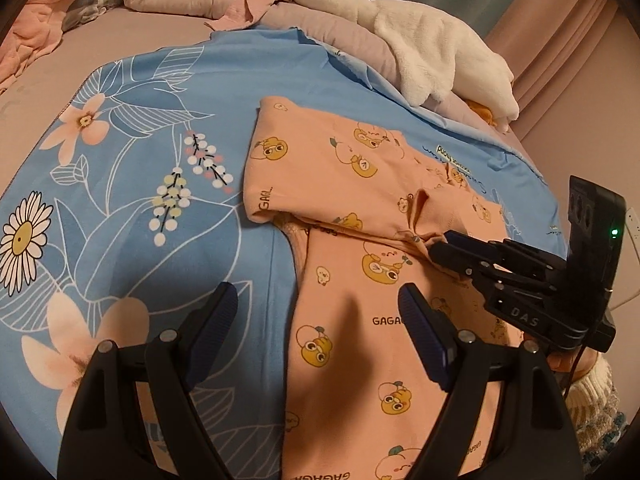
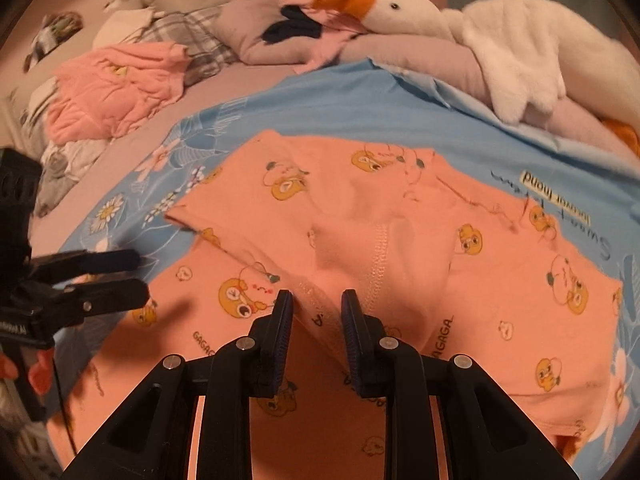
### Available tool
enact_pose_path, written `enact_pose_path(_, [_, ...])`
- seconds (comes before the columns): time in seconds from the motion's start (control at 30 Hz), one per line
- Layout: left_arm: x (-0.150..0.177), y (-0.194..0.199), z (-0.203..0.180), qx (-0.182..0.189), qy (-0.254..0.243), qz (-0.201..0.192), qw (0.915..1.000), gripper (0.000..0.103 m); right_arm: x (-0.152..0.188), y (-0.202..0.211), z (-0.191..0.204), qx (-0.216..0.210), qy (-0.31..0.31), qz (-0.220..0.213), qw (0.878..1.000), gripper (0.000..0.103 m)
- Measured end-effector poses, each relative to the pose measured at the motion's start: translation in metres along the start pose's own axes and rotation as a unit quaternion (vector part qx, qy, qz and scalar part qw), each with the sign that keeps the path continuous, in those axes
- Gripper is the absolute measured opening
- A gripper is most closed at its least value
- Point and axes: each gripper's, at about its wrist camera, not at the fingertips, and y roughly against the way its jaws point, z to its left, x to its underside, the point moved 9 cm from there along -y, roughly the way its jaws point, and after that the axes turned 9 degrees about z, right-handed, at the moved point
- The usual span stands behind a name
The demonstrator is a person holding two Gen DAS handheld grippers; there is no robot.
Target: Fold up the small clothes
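Observation:
A peach garment [image 1: 340, 184] printed with yellow ducks lies on a blue flowered cloth [image 1: 132, 184], its upper part folded across the lower. In the right wrist view the same garment [image 2: 400, 240] fills the middle. My left gripper [image 1: 318, 296] hovers open and wide over the garment's lower left edge, with nothing between its fingers; it also shows at the left edge as the left gripper [image 2: 140, 276]. My right gripper [image 2: 317, 304] stands narrowly parted with a raised fold of the garment between its fingers, pads not pressing. From the left wrist, the right gripper [image 1: 438, 246] sits at the bunched fold edge.
A white plush goose [image 1: 420, 40] lies on a mauve quilt [image 1: 344, 36] behind the cloth. A crumpled pink garment [image 2: 116, 88] and plaid bedding [image 2: 188, 36] sit at the far left. A knitted sleeve [image 1: 592, 396] shows at the right edge.

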Motion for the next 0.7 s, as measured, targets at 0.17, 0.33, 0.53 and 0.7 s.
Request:
enact_pose_path(0.17, [0.002,0.001,-0.001,0.0,0.001,0.001,1.0,0.082,0.002,-0.002,0.0,-0.008,0.006,0.001,1.0,0.024])
enact_pose_path(0.33, [0.003,0.001,-0.002,-0.004,0.006,0.005,1.0,0.082,-0.003,0.018,-0.014,-0.038,-0.055,-0.053,0.996,0.006])
enact_pose_path(0.53, [0.004,-0.001,-0.013,0.0,-0.005,0.01,0.9999,0.082,0.023,0.092,-0.094,-0.034,-0.207,-0.175,0.962,0.006])
enact_pose_path(0.7, [0.005,-0.007,-0.023,0.005,-0.007,0.017,0.9998,0.082,0.072,0.1,-0.146,-0.022,-0.294,-0.196,0.935,0.006])
